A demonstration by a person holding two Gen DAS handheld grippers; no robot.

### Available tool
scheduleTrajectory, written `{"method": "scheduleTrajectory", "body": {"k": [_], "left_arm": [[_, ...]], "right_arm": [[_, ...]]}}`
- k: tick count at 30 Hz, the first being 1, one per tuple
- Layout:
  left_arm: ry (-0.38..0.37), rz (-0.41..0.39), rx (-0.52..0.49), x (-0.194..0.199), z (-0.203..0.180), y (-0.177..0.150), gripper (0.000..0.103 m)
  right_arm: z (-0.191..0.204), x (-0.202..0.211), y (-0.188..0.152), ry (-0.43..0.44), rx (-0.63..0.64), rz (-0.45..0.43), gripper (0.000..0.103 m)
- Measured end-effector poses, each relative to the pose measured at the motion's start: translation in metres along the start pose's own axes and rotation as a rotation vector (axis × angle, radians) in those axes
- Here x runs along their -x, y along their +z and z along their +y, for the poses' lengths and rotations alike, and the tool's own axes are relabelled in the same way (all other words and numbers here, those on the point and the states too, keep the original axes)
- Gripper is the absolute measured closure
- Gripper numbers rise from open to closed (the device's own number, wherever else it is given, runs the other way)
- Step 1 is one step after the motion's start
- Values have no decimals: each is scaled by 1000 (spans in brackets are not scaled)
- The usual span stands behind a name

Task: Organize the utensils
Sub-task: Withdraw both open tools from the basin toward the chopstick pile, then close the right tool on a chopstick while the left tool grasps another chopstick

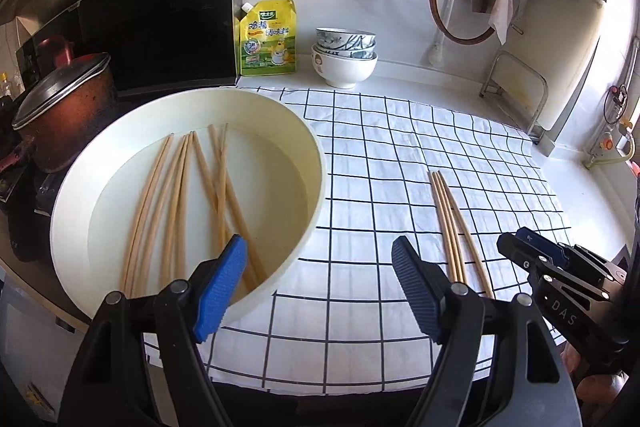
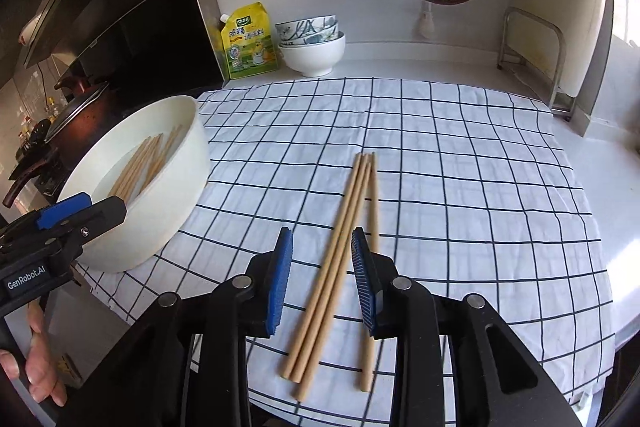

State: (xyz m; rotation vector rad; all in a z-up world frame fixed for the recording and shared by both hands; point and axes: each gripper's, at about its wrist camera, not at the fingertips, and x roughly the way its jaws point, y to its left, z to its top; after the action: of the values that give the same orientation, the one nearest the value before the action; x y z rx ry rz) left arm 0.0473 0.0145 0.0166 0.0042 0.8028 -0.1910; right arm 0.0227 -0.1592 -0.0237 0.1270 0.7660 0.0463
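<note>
Seasoning pouch (image 1: pixel 269 37) beside stacked bowls (image 1: pixel 345 57) behind checked cloth (image 1: pixel 400 155).

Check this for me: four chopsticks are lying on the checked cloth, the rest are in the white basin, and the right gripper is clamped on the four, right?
Not quite. The right gripper is open: in the right wrist view its pads stand clear on either side of the four chopsticks, which lie loose on the checked cloth. The rest are indeed in the white basin.
</note>
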Motion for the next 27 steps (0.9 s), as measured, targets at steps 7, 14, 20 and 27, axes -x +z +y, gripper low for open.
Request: {"method": "scheduleTrajectory", "body": {"k": [7, 14, 20, 27], "left_arm": [[-31, 25, -43, -9, -27, -5, 29], [-40, 54, -62, -20, -42, -10, 29], [-44, 88, -65, -33, -48, -16, 27], [-50, 111, -64, -41, -53, -21, 26]], "right_arm": [[-21, -1, -11, -29, -16, 14, 70], [-31, -10, -20, -42, -21, 42, 69], [-34, -23, -28, -51, -19, 73, 69], [-31, -41, -29, -96, 13, 97, 69]]}}
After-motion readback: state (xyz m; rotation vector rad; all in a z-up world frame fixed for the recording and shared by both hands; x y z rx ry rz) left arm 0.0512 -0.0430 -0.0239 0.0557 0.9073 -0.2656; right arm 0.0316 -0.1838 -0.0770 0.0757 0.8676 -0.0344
